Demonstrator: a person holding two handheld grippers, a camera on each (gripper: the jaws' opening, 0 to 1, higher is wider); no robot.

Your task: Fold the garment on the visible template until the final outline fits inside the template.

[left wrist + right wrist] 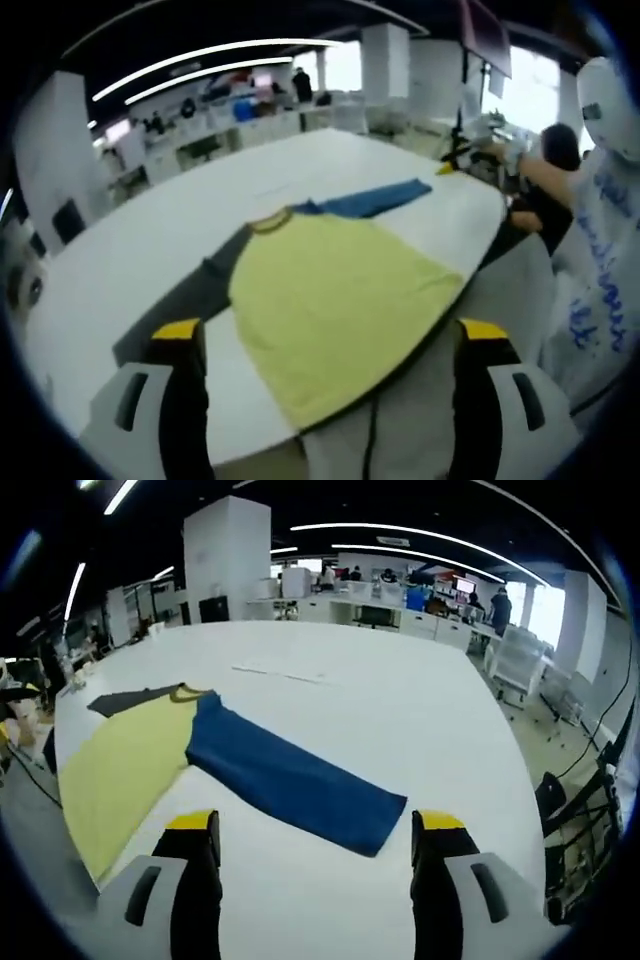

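Left gripper (330,345) and right gripper (315,830): fingers apart, holding nothing, prob. lining up a first grab. Just beyond them the garment (335,290) lies flat on the white counter (400,710), blue sleeve (295,780) spread ahead of the right fingers. Office w/ desks behind.

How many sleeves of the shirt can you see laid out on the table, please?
2: the blue sleeve beside the yellow body, and the grey sleeve on its other side.
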